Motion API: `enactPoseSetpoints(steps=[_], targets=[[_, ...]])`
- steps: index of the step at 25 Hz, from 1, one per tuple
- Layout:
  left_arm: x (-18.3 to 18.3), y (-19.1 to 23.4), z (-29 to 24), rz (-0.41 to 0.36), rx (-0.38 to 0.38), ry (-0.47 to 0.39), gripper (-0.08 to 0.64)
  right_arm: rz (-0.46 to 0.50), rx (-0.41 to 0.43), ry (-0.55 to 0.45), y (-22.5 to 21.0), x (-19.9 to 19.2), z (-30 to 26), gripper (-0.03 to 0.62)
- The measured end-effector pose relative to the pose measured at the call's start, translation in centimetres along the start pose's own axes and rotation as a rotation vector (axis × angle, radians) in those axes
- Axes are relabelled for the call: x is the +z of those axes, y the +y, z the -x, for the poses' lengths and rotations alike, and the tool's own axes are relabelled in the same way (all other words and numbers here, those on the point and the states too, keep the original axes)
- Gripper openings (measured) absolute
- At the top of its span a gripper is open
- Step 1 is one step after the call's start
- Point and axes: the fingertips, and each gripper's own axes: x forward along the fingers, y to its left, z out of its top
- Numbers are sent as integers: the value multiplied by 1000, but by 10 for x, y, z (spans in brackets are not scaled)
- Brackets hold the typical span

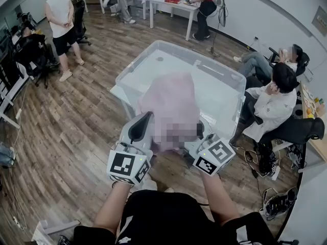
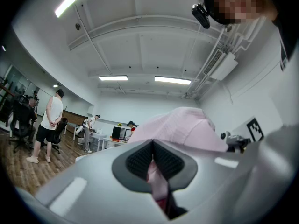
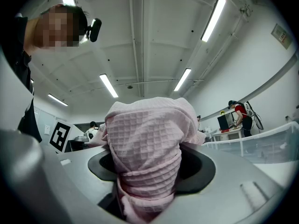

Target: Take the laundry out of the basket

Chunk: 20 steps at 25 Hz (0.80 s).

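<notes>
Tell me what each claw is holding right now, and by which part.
Both hold the same pink cloth: the left claw pinches a thin fold of it, the right claw clamps a thick bunched wad.

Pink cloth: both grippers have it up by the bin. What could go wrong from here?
1. The left gripper pinches only a thin fold of the cloth, so that edge may slip out.
2. The right gripper holds a thick bunch. If the left side slips, the cloth would probably swing from it.
3. The cloth seems to hang over the near side of the bin, so if dropped it would likely land inside.
</notes>
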Motion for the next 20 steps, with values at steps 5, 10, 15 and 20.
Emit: enactPoseSetpoints(steps=[5, 10, 15, 20], targets=[[0, 3, 0, 8, 7, -3, 0, 1, 1, 4, 0, 0, -3, 312], [-3, 2, 0, 15, 10, -4, 0, 3, 4, 4, -1, -2, -1, 312], [-4, -1, 0, 15, 11, -4, 0, 6, 7, 2, -2, -3, 2, 311], [-5, -2, 3, 22, 16, -3, 0, 9, 7, 7, 1, -3, 3, 313]])
